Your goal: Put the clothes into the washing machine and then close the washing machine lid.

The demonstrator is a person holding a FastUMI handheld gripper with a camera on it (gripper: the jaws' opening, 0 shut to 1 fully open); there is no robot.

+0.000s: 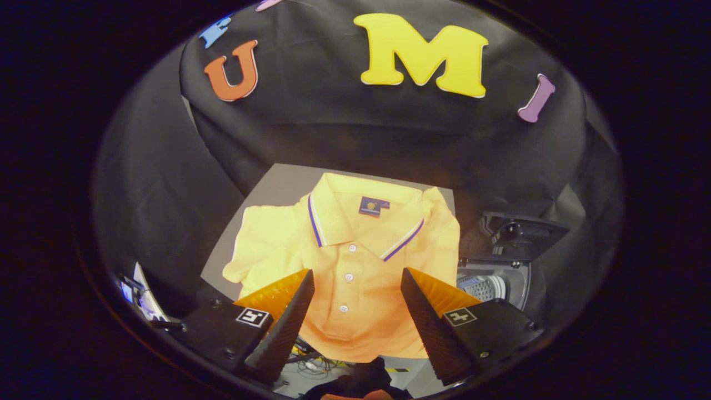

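Shirt [344,261] ahead, between spread gripper [357,289] jaws

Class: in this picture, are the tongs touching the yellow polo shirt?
Cannot tell. In the gripper view, the open tongs frame the polo shirt, with no visible gap or contact.

Recording booth: black cloth wall [344,128]

Gripper [355,311] fingers cover the shirt [344,261] hem corners — washing machine [494,283] drum mostly hidden.
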